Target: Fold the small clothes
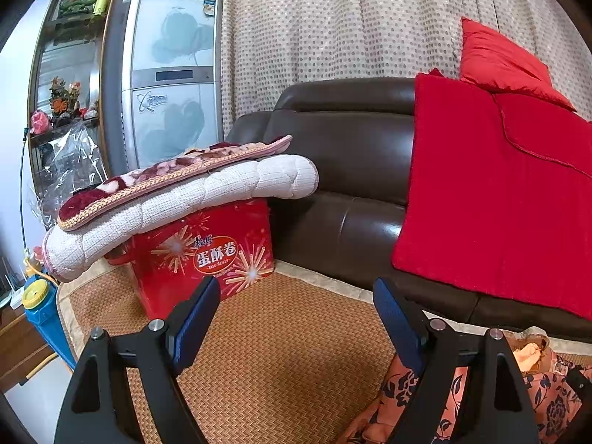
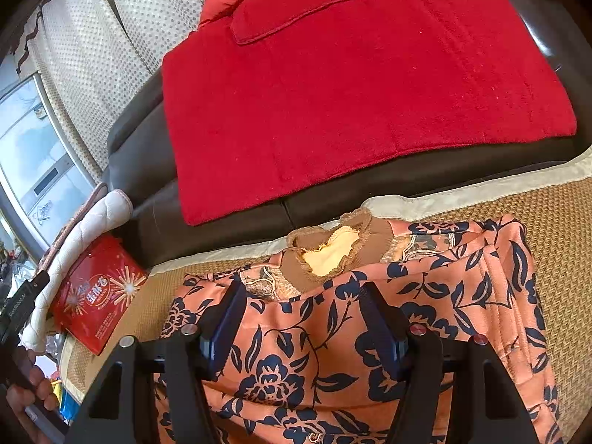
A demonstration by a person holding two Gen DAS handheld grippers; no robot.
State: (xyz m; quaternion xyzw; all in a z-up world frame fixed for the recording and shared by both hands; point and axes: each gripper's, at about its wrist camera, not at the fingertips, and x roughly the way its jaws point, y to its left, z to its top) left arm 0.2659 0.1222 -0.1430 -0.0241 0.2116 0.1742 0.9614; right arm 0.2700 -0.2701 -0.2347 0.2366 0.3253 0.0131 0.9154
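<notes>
A woven straw mat point(image 1: 281, 351) with a pale cloth border covers the surface, which runs up against a dark brown leather sofa point(image 1: 344, 170). A red towel point(image 2: 351, 92) hangs down over the sofa's back and seat, and a red cushion point(image 1: 499, 59) rests at the top against a dotted beige curtain point(image 1: 333, 18). At the left end of the mat stands a red egg-roll box point(image 1: 207, 251); on top of it lies a white quilted pad point(image 1: 185, 199) carrying a maroon floral cushion point(image 1: 174, 174). Behind these rise a silver fridge point(image 1: 170, 74) and a glass cabinet point(image 1: 66, 74) with ornaments. A blue bottle with a yellow cap point(image 1: 40, 303) sits beyond the mat's left corner.

The small garment point(image 2: 351, 314), orange with dark blue flowers and a brown frilled collar, lies spread on the mat with its collar towards the sofa. The right gripper point(image 2: 303, 296) hangs directly above its chest area, jaws about half apart and gripping nothing; cloth shows between and below them. The left gripper point(image 1: 296, 296) sits over bare mat to the garment's left, jaws wide and empty; only the garment's edge reaches under its right finger point(image 1: 399, 329). A person's hand point(image 2: 29, 388) shows at the lower left of the right view.
</notes>
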